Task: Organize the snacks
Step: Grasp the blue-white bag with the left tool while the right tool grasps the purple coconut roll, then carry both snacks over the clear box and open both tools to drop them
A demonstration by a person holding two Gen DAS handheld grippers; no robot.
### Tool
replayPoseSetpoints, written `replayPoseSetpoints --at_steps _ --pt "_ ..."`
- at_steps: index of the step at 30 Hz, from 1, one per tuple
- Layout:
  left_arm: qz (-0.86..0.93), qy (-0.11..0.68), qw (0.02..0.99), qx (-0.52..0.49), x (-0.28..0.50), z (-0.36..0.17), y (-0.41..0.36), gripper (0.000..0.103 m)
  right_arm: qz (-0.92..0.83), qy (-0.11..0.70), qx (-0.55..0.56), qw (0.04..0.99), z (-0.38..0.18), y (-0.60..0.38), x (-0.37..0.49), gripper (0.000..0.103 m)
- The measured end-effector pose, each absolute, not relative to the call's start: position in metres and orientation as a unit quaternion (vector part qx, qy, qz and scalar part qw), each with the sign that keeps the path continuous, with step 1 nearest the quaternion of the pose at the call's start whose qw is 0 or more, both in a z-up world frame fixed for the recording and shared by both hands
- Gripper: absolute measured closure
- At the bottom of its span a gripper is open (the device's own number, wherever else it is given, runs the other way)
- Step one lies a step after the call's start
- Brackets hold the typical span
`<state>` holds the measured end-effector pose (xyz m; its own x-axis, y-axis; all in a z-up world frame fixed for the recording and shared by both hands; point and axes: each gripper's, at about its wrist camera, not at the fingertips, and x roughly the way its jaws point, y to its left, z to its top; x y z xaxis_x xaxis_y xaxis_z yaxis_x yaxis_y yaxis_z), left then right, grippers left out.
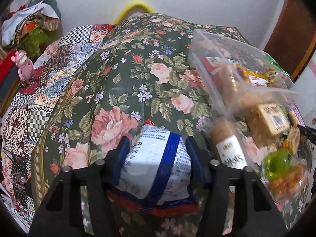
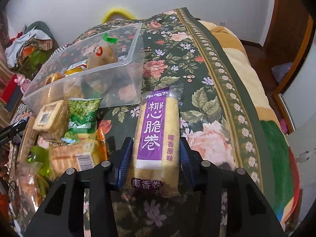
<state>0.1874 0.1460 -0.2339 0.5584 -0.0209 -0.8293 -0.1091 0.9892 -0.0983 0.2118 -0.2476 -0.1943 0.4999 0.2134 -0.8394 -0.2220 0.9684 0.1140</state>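
My left gripper (image 1: pixel 157 150) is shut on a white and blue snack packet (image 1: pixel 158 162) and holds it over the floral bedspread (image 1: pixel 122 83). My right gripper (image 2: pixel 155 152) is shut on a long coconut roll packet with a purple label (image 2: pixel 156 132). A clear plastic bin (image 2: pixel 126 79) with a few snacks inside stands ahead and left of the right gripper; it also shows in the left wrist view (image 1: pixel 217 59) at the right. Loose snacks lie in front of it: a tan boxed snack (image 2: pixel 51 118), a green pea packet (image 2: pixel 84 114), an orange cracker packet (image 2: pixel 79 156).
A green-capped jar of orange snacks (image 1: pixel 284 173) and a brown roll packet (image 1: pixel 227 140) lie at the right of the left wrist view. A patchwork quilt (image 1: pixel 39 90) and a clothes pile (image 1: pixel 29 25) are at the left. A wooden door (image 2: pixel 286 29) is at the right.
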Motion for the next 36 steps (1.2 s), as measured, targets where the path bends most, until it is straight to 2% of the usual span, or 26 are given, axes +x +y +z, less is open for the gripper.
replayPoseSetpoints --at_steps 17,27,36 --pt "0.01 0.404 0.911 -0.075 0.165 -0.155 0.127 0.048 0.146 0.41 0.009 0.9 -0.139 -0.245 0.197 0.062" --pt "-0.024 0.364 0.928 -0.07 0.193 -0.116 0.097 0.048 0.174 0.368 0.016 0.913 -0.111 -0.229 0.207 0.062" --pt "-0.041 0.354 0.932 -0.06 0.229 -0.108 0.069 0.047 0.209 0.347 0.019 0.914 -0.103 -0.193 0.233 0.062"
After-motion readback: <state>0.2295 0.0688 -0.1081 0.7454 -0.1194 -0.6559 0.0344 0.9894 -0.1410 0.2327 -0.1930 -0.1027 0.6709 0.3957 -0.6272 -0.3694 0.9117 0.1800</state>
